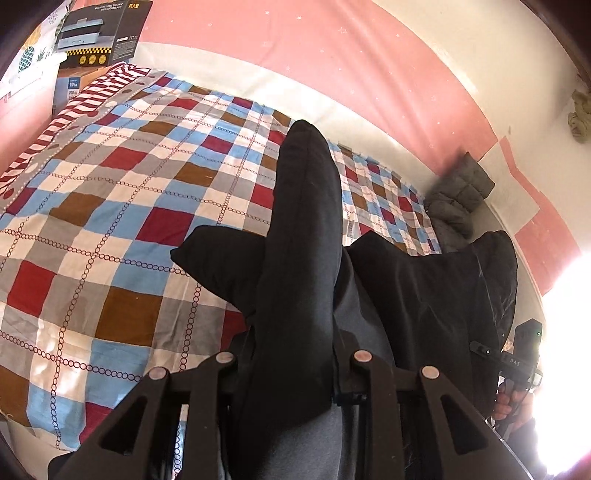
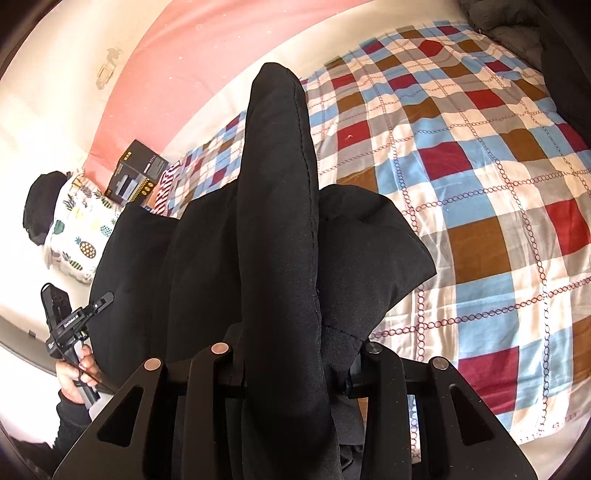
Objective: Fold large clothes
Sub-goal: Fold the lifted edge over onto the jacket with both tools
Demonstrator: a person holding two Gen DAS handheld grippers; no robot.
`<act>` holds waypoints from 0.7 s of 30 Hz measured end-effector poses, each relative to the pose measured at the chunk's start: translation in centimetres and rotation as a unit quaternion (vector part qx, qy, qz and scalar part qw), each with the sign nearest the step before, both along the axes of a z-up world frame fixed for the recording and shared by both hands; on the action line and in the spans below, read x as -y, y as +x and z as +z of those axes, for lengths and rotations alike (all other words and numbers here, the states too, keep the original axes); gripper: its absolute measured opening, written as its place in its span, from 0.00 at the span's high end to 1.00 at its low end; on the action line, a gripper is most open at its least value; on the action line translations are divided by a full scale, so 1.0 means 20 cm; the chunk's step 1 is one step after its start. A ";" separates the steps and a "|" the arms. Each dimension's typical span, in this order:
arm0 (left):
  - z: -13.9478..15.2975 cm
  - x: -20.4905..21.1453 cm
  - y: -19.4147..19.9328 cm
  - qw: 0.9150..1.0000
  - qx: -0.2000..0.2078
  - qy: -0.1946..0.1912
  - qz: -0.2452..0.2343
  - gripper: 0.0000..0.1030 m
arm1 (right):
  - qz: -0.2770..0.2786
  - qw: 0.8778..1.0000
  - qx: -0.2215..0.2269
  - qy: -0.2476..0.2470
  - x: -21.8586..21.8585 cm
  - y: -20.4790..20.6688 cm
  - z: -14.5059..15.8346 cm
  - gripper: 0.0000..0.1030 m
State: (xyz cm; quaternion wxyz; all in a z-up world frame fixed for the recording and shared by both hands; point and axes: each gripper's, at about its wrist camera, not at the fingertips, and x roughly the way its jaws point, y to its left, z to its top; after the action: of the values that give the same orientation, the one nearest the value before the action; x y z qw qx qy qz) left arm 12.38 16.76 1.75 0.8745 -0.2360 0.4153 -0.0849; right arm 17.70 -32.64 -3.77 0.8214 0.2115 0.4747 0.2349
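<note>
A large black garment hangs between my two grippers above a checkered bedspread. My left gripper is shut on a bunched fold of the garment, which rises past the jaws and hides the fingertips. My right gripper is shut on another thick fold of the same garment, fingertips hidden too. The right gripper and the hand holding it show at the right edge of the left wrist view; the left gripper and its hand show at the lower left of the right wrist view.
The bed fills both views. A grey padded jacket lies at its far corner. A dark appliance box and a pineapple-print pillow sit at the other end. A pink and white wall runs behind.
</note>
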 end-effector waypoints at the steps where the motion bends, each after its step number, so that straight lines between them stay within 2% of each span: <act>1: 0.01 0.00 0.00 1.000 0.000 0.001 0.000 0.73 | 0.000 1.000 0.001 0.001 -0.01 0.00 0.01 0.67; 10: 0.07 -0.11 0.12 1.000 0.013 0.015 0.008 0.73 | 0.014 1.000 0.015 0.014 -0.14 0.14 0.07 0.67; 21: 0.22 -0.44 0.47 0.998 0.043 0.034 0.044 0.73 | 0.029 0.998 0.033 0.051 -0.47 0.53 0.14 0.67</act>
State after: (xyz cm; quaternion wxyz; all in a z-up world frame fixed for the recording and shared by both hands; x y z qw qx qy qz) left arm 21.79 25.54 6.17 0.9021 -0.2201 0.3688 -0.0421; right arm 28.20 -23.31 -0.97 0.8173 0.2314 0.4411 0.2898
